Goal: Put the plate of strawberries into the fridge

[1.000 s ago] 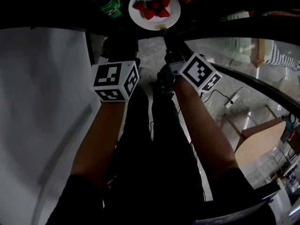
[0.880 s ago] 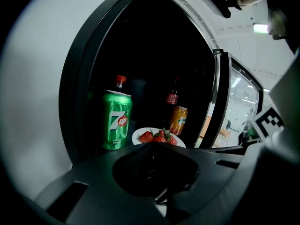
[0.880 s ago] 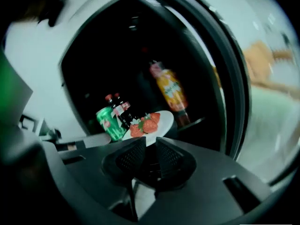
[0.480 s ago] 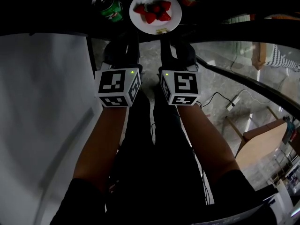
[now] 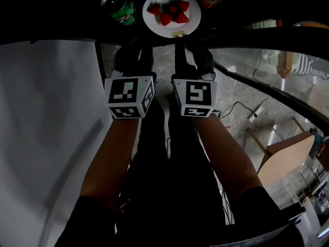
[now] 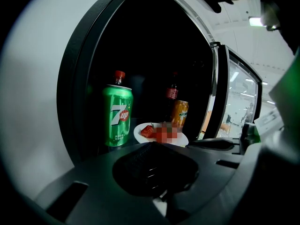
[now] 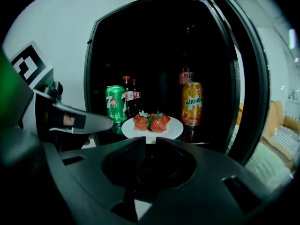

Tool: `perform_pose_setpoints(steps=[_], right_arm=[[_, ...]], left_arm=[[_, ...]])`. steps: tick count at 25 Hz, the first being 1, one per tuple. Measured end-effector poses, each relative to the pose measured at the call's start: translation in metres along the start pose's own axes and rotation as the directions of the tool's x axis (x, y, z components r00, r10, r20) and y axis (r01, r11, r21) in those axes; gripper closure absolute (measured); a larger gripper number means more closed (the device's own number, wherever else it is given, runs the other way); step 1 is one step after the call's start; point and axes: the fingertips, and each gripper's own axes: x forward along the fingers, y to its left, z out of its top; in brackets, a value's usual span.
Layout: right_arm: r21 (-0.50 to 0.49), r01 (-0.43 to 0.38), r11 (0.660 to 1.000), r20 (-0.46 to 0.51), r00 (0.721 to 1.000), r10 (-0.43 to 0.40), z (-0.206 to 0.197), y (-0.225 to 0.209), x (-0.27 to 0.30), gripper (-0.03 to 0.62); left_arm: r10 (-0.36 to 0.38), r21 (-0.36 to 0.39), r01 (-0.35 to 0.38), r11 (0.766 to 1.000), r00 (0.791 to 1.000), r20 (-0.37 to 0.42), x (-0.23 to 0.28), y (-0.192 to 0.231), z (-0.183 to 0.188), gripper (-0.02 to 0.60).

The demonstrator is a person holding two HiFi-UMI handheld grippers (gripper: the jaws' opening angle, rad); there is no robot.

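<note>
1. Two grippers now sit level and side by side in front of the open fridge [image 7: 61, 22]. A second ago they did not.
2. Far left on the shelf: green can [image 5: 119, 6], cola bottles [image 7: 130, 95] behind it. No shift there.
3. Left gripper [image 6: 152, 149]: jaws read as clenched on nothing. It sits near-left of the plate and well short of it. Its marker cube [image 5: 128, 96] has barely moved.
4. Plate [image 5: 154, 23] with the strawberries [image 5: 169, 13] stands flat on the fridge shelf, between the green can and the orange can [image 7: 191, 104]. Its place in the head view has hardly changed over the last second, so it looks settled.
5. Right gripper [image 7: 146, 144]: this is the main change. Its marker cube [image 5: 194, 96] was tilted and out to the right a second ago. It has since swung in and squared up just beside the left cube. Its jaws stand a narrow slit apart with nothing between them. The plate rim shows just beyond the tips, not clamped.
6. Glass door [image 5: 267, 71] at the right stands open, same as before.
7. My read: the plate has been placed and released, so the core of the task looks done. What remains is probably backing both grippers out without nudging the near rim. Shutting the door may follow.
</note>
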Motion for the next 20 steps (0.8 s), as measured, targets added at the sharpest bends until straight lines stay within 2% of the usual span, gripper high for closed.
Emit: perform_pose_setpoints(steps=[20], right_arm=[[0.017,-0.004,1.0,0.01,1.0,0.004,0.01,-0.005,0.023,0.545]], left_arm=[[-0.004,0.006,0.004,1.0,1.0,-0.015,0.009,0.008,0.003,0.577]])
